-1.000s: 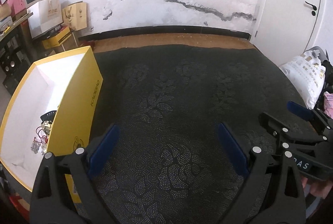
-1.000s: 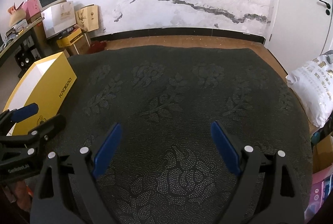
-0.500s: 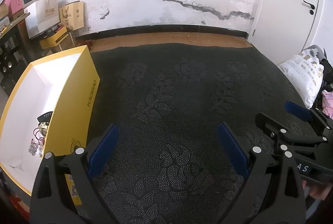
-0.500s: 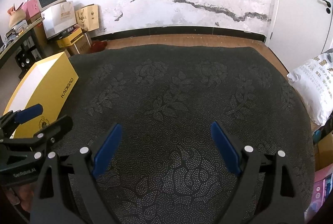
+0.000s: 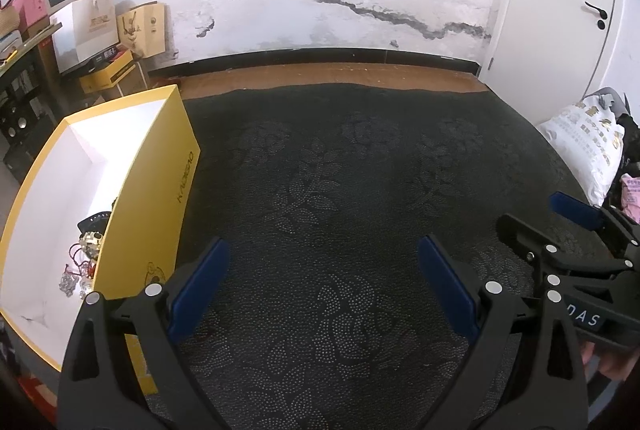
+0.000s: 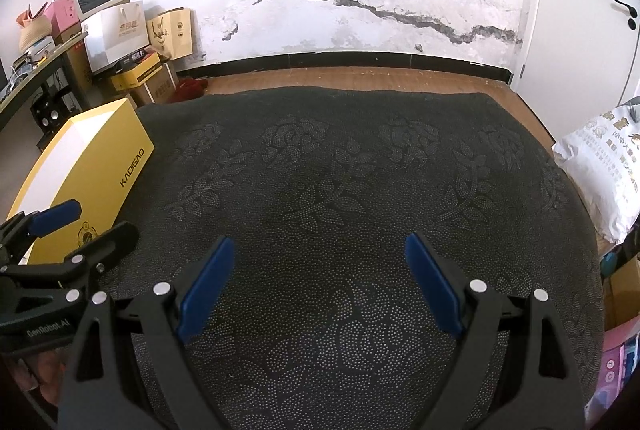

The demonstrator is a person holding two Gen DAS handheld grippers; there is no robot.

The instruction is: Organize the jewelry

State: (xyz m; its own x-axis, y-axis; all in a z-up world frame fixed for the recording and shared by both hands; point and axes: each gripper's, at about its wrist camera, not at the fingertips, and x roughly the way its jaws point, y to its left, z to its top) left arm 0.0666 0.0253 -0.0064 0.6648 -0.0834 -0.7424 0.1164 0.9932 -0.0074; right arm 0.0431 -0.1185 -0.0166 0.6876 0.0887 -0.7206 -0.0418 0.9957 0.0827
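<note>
The jewelry (image 5: 82, 262) lies in a small tangled heap on the white floor of the open yellow box (image 5: 160, 190), at about nine o'clock in the left wrist view. It looks light, limp and snag-prone, so a pinch on a bunched strand or the black band seems best. The left gripper (image 5: 322, 280) has its jaws spread wide and empty above the dark patterned surface (image 5: 340, 170); the right gripper (image 6: 318, 278) is likewise agape, holding nothing
</note>
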